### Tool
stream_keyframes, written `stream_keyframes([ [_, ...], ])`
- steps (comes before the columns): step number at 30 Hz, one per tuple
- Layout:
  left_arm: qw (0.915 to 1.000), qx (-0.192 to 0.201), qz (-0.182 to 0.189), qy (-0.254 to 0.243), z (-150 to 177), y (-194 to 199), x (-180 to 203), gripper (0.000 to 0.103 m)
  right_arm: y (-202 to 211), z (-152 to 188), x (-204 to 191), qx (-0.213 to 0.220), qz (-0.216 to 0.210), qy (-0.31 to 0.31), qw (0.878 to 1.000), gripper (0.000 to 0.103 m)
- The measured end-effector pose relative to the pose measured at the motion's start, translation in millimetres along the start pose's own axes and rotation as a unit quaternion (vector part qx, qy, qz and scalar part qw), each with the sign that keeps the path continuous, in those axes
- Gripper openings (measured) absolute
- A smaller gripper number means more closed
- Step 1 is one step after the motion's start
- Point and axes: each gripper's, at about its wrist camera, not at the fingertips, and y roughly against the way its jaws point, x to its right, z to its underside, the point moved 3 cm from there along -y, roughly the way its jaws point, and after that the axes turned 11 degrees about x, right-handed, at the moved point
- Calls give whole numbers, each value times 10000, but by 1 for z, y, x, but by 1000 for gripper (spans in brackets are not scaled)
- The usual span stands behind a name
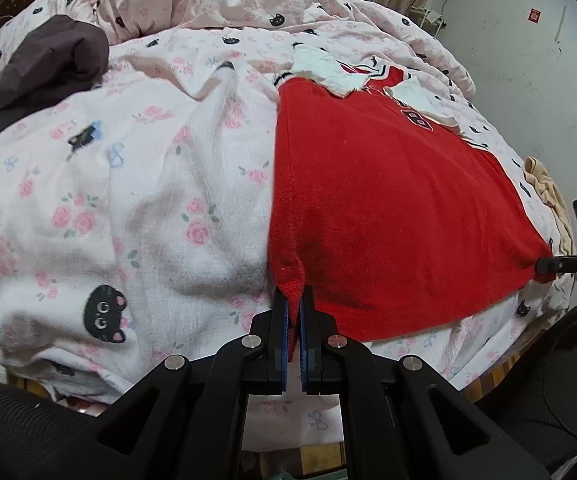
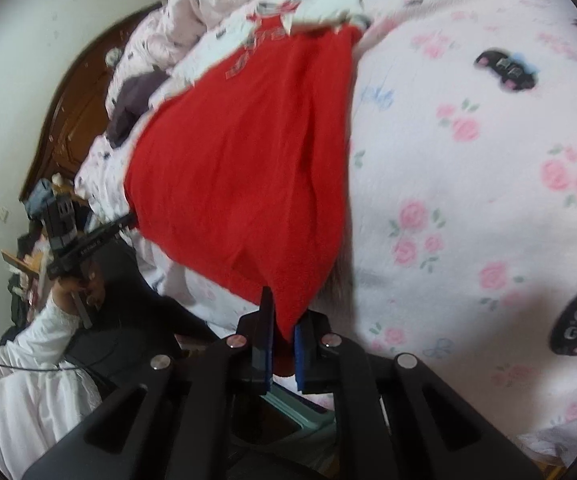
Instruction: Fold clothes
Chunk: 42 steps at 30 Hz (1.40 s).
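Observation:
A red shirt (image 1: 368,200) with white sleeves and a striped collar lies flat on the bed, its hem toward me. My left gripper (image 1: 293,294) is shut on the hem's left corner, red cloth pinched between the blue pads. In the right wrist view the same shirt (image 2: 240,152) runs away from my right gripper (image 2: 284,312), which is shut on the hem's other corner. Each gripper also shows in the other's view: the right gripper (image 1: 542,266) at the shirt's right corner, the left gripper (image 2: 130,220) at the far corner, held by a hand.
The bed is covered by a white quilt (image 1: 128,200) with pink roses and black cats. A dark brown garment (image 1: 48,68) lies at the far left, a beige one (image 1: 544,184) at the right edge. A wooden headboard (image 2: 72,120) and a white sleeve (image 2: 28,360) are at the left.

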Motion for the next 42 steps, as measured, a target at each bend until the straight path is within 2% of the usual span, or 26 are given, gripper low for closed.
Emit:
stream_keyframes([
  [14, 9986, 152, -385, -337, -37, 31, 18, 3, 14, -17, -9, 436, -230, -113, 9987, 8],
  [22, 9985, 254, -326, -348, -62, 39, 24, 3, 27, -30, -19, 723, -349, -57, 9968, 8],
  [26, 9992, 278, -226, -183, -76, 39, 22, 3, 33, -40, -22, 865, -385, -87, 9955, 8],
  [34, 9991, 407, -26, 145, -121, 27, 10, 3, 56, -76, -17, 1268, -546, -394, 9896, 8],
  [42, 9982, 556, 13, 239, -178, -3, 4, 3, 57, -132, -16, 1348, -496, -368, 9889, 8],
])
